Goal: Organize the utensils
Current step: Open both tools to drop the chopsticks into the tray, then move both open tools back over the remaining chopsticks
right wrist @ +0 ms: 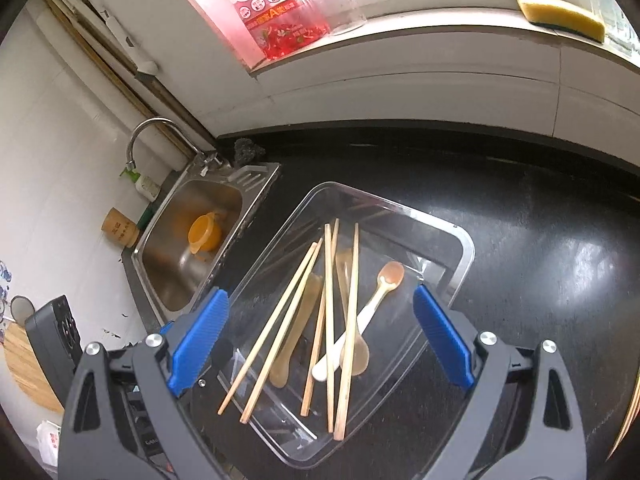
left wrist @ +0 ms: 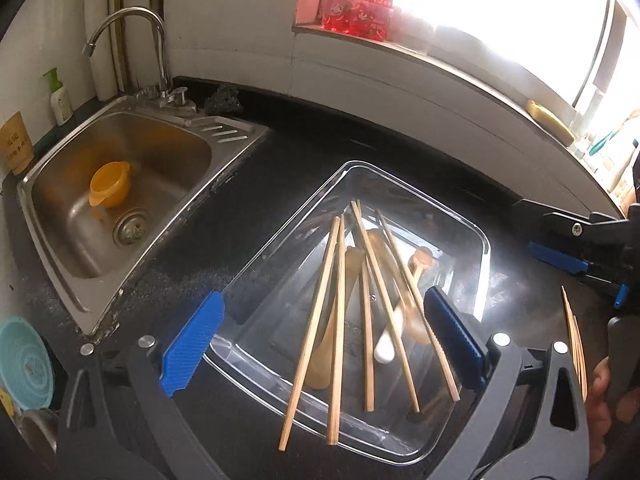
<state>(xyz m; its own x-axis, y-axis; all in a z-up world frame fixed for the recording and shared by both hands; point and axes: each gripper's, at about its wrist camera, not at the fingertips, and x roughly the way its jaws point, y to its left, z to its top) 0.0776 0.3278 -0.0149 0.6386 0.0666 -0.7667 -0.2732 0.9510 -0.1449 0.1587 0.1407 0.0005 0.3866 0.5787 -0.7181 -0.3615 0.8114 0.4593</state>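
A clear plastic tray (left wrist: 476, 236) (right wrist: 464, 248) sits on the black counter. Several wooden chopsticks (left wrist: 340, 312) (right wrist: 352, 320) lie in it, with wooden spoons (right wrist: 298, 332) and a white-handled spoon (left wrist: 416, 276) (right wrist: 376, 304). My left gripper (left wrist: 324, 348) is open and empty, hovering over the tray's near end. My right gripper (right wrist: 320, 340) is open and empty above the tray; it also shows in the left wrist view (left wrist: 560, 256) at the right. More chopsticks (left wrist: 576, 344) lie on the counter at the right.
A steel sink (left wrist: 120, 184) (right wrist: 192, 248) with an orange cup (left wrist: 110, 190) (right wrist: 205, 234) lies left of the tray. Faucet (left wrist: 132, 40), soap bottle (left wrist: 60, 100), steel scourer (left wrist: 224, 100). Windowsill with a red detergent pouch (right wrist: 276, 8) and a yellow sponge (right wrist: 560, 16).
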